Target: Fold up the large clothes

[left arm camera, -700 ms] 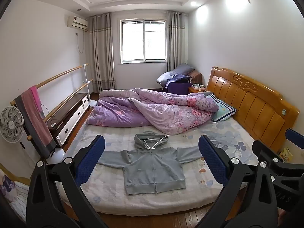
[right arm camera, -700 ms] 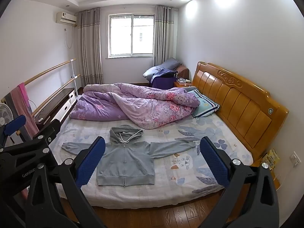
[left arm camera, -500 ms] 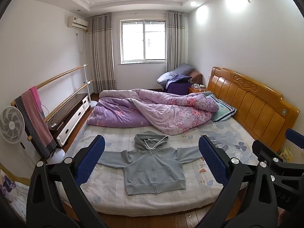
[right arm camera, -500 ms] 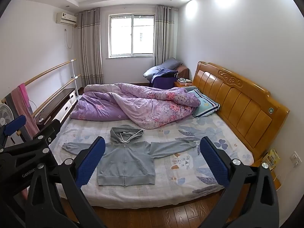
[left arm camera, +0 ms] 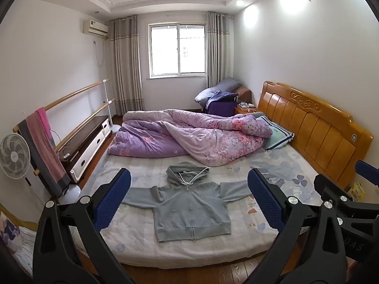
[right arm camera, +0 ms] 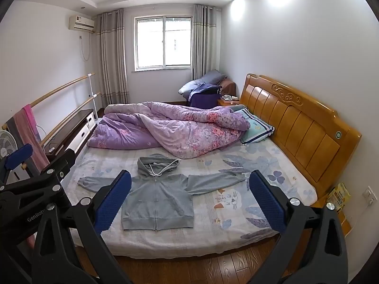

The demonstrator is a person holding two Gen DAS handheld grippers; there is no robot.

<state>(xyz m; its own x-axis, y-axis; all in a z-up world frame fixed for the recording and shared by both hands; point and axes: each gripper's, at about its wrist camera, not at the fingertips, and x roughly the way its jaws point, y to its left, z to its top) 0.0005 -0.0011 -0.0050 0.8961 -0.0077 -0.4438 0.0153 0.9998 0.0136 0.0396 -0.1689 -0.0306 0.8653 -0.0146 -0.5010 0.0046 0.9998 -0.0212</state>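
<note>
A wide bed (left arm camera: 132, 239) with a pale leaf-printed sheet is seen filling most of the room, backed on the right by a wooden headboard (left arm camera: 315, 127). The far half of the mattress is covered by a crumpled purple floral quilt (left arm camera: 189, 137), and a striped pillow (left arm camera: 278, 136) is tucked between the quilt and the headboard. On the near half of the sheet a grey zip hoodie (left arm camera: 189, 210) is laid flat, front up and zipped, with both sleeves spread sideways, the hood bunched toward the quilt and the hem toward the near edge of the mattress. Along the left wall a low dark cabinet (left arm camera: 87, 139) is placed, with wooden rails above it over which a pink and grey towel (left arm camera: 41, 142) is draped, and a white fan (left arm camera: 14, 156) is stood beside them. The left gripper (left arm camera: 189, 198) and the right gripper (right arm camera: 190, 197) are held side by side above the near bed edge, tilted downward toward the hoodie and well apart from it. The jaws of both are spread wide, with nothing gripped between the blue pads (right arm camera: 266, 203).
</note>
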